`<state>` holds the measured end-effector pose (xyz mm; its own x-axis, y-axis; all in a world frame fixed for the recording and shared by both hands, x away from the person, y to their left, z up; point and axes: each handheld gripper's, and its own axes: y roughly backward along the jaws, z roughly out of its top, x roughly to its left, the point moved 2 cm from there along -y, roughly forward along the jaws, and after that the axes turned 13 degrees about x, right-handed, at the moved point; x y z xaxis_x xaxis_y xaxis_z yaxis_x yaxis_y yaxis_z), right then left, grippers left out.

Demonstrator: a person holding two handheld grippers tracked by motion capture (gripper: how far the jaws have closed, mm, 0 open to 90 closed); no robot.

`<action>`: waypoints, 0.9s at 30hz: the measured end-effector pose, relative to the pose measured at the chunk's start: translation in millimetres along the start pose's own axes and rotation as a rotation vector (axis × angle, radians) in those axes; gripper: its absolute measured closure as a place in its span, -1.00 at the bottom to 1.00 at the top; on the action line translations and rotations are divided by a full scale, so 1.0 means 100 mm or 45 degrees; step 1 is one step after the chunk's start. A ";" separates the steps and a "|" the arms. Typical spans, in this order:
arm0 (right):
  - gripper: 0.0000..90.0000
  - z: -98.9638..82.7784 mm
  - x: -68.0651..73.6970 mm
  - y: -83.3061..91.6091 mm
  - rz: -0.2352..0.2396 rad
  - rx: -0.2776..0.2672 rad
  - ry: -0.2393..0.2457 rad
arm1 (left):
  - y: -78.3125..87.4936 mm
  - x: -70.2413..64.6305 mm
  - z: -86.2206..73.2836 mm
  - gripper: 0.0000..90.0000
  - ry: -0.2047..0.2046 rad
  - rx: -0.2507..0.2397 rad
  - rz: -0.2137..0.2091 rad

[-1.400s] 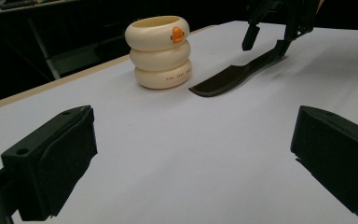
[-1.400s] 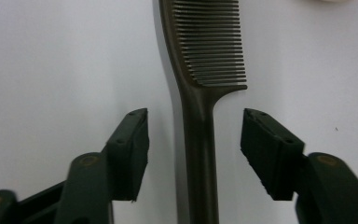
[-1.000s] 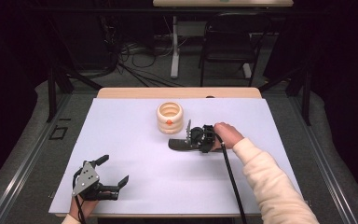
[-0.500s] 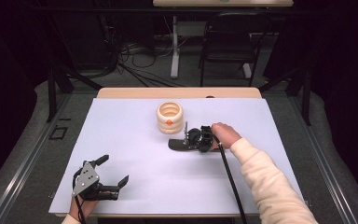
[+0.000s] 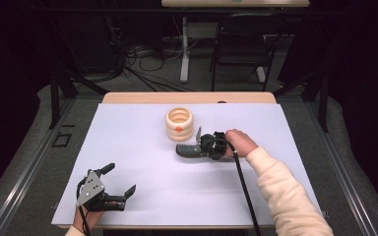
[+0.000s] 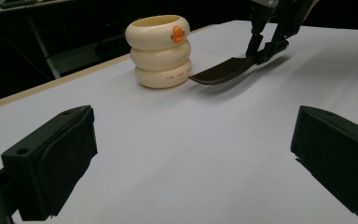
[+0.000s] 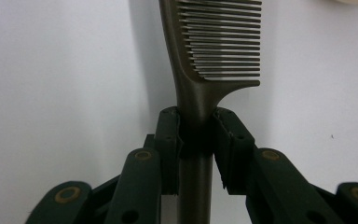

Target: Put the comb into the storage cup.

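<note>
A cream ringed holder (image 5: 179,124) with an orange mark stands upright at the back middle of the white table (image 5: 128,132). Just to its right, my right gripper (image 5: 202,145) is shut on the handle of a dark comb (image 5: 187,149). The comb lies low over the table, and its toothed end points left toward the holder's base. In the right gripper view the jaws clamp the comb (image 7: 214,46) where the handle meets the teeth. My left gripper (image 5: 120,178) rests open at the near left corner with nothing in it. Its view shows the holder (image 6: 159,51) and the comb (image 6: 223,72) ahead.
The right gripper's black cable (image 5: 243,187) runs along the person's sleeve (image 5: 285,196) to the table's near edge. A wooden strip (image 5: 187,97) borders the far edge. Beyond it, a chair (image 5: 241,44) and cables (image 5: 142,64) are on the floor.
</note>
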<state>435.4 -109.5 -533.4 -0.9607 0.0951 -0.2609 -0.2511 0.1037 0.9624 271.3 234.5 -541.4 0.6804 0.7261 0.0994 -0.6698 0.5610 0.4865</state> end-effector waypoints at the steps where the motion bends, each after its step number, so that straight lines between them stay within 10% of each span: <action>1: 0.60 -0.01 0.00 0.02 0.003 -0.016 -0.007 | 0.00 0.00 0.00 -1.00 0.000 0.000 0.001; 27: 0.60 -0.35 0.07 0.23 0.033 -0.291 -0.171 | 0.00 0.00 0.00 -1.00 0.002 0.000 0.002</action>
<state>418.7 -141.3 -510.6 -0.9467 0.2268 -0.2286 -0.2612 -0.1257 0.9571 271.6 234.2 -541.4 0.6791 0.7273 0.0989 -0.6706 0.5600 0.4865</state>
